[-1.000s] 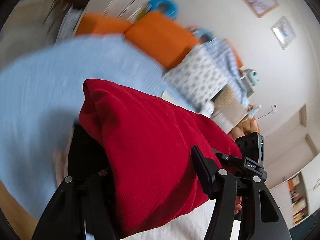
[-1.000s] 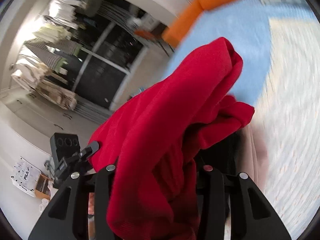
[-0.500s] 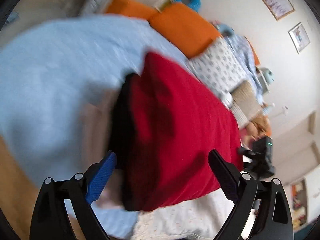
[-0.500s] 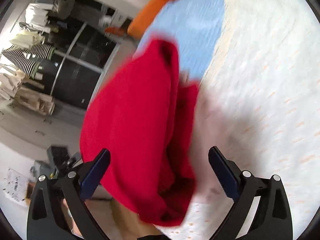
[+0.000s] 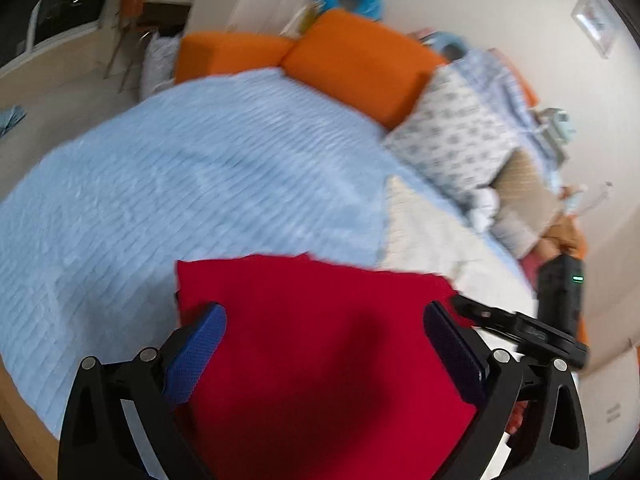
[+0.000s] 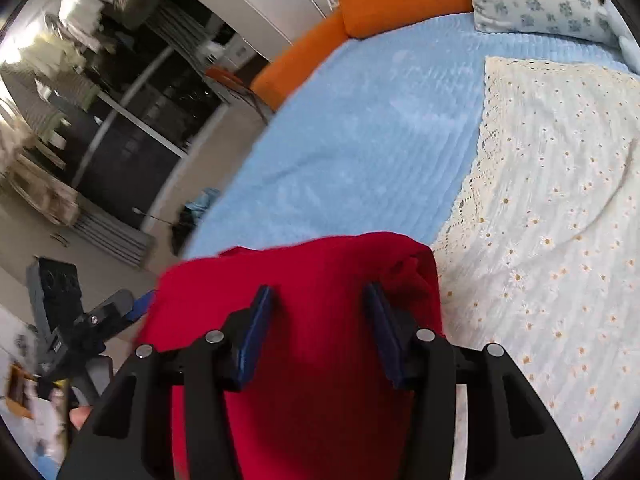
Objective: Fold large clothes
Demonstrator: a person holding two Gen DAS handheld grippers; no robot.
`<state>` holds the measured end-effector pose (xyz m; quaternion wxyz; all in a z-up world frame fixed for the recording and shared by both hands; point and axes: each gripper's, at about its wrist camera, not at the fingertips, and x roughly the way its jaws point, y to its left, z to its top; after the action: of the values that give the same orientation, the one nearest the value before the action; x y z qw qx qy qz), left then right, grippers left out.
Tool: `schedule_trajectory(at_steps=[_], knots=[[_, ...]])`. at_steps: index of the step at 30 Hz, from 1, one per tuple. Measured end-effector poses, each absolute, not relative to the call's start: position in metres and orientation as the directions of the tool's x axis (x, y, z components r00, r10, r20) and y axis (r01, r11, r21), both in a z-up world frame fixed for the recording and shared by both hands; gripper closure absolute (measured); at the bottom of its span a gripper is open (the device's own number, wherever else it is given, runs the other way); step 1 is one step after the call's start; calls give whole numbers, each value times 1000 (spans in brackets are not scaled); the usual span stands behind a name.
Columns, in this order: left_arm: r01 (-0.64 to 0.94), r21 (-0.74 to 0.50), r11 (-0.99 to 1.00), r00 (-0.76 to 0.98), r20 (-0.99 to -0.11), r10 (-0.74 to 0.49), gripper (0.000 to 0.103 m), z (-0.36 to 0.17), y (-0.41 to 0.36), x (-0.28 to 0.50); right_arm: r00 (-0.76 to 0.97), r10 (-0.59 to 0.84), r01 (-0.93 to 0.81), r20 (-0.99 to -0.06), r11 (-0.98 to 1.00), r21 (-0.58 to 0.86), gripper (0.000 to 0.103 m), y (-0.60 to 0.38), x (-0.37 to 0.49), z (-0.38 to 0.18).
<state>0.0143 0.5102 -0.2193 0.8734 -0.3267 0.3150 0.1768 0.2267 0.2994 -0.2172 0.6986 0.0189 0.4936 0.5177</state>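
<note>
A red garment (image 5: 320, 344) lies folded on the bed, near its front edge, across a light blue blanket (image 5: 180, 184) and a cream lace cover (image 6: 552, 200). My left gripper (image 5: 324, 336) is open wide above it, blue pads apart, holding nothing. My right gripper (image 6: 320, 312) is open above the same red garment (image 6: 304, 360), which shows a bunched fold at its right edge. The right gripper also shows at the right of the left wrist view (image 5: 520, 328); the left gripper shows at the lower left of the right wrist view (image 6: 100, 316).
Orange cushions (image 5: 360, 56) and a patterned pillow (image 5: 452, 140) lie at the head of the bed. A wall with framed pictures (image 5: 596, 24) is behind. Dark glass doors with hanging clothes (image 6: 80, 92) stand left of the bed.
Both grippers were shut on the red garment held up in the air. They have opened and let it go; it now lies flat on the bed, and both grippers have pulled back.
</note>
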Motion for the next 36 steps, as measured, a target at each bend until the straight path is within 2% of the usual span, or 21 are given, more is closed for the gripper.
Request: schedule_trajectory(at_steps=[2,5,9,11,12,14,18,21,23,25,27,29,32,36], knots=[[-540,-462,704,726,-678,113,3,-247,524,13,-25,756,-699,-654,455,551,49,308,228,-232],[-513,-565,646,772,-632,59,2,-278,543,3,-23,757,-716,-653,444,539,47,317,228,-235],[-529,-517,673,758,-644,101,2,-272,536,1,30,744,-793,-668,425,437,43,315,211,-210],[-541,-472,696,756,-636,156,2,-250,515,-16,74,757,-841,-649,397,367,31,296,192,-192],[-550,-444,708,756,-625,195,2,-239,501,-27,102,775,-867,-624,377,326,19,277,175,-179],[-558,-409,722,766,-588,259,3,-218,472,-54,128,808,-897,-576,342,281,5,246,148,-162],[-573,-345,744,788,-480,385,2,-188,397,-120,154,884,-933,-442,277,229,5,165,87,-140],[-597,-275,753,773,-450,448,2,-185,344,-148,143,909,-938,-391,251,241,4,112,50,-154],[-601,-212,771,761,-446,471,2,-192,313,-156,152,910,-937,-385,257,236,4,91,33,-171],[-615,-158,772,738,-460,494,2,-206,284,-158,235,890,-943,-392,306,130,5,76,11,-187],[-634,-144,760,720,-470,511,2,-223,263,-163,341,852,-929,-397,370,-3,5,63,-11,-206],[-643,-169,748,710,-499,497,2,-241,251,-167,373,822,-920,-431,388,-57,5,58,-22,-219],[-651,-217,727,700,-542,465,2,-269,242,-173,374,805,-915,-461,402,-41,5,51,-28,-239],[-695,-192,693,675,-508,535,2,-289,229,-190,414,785,-895,-461,445,-46,5,46,-30,-256]])
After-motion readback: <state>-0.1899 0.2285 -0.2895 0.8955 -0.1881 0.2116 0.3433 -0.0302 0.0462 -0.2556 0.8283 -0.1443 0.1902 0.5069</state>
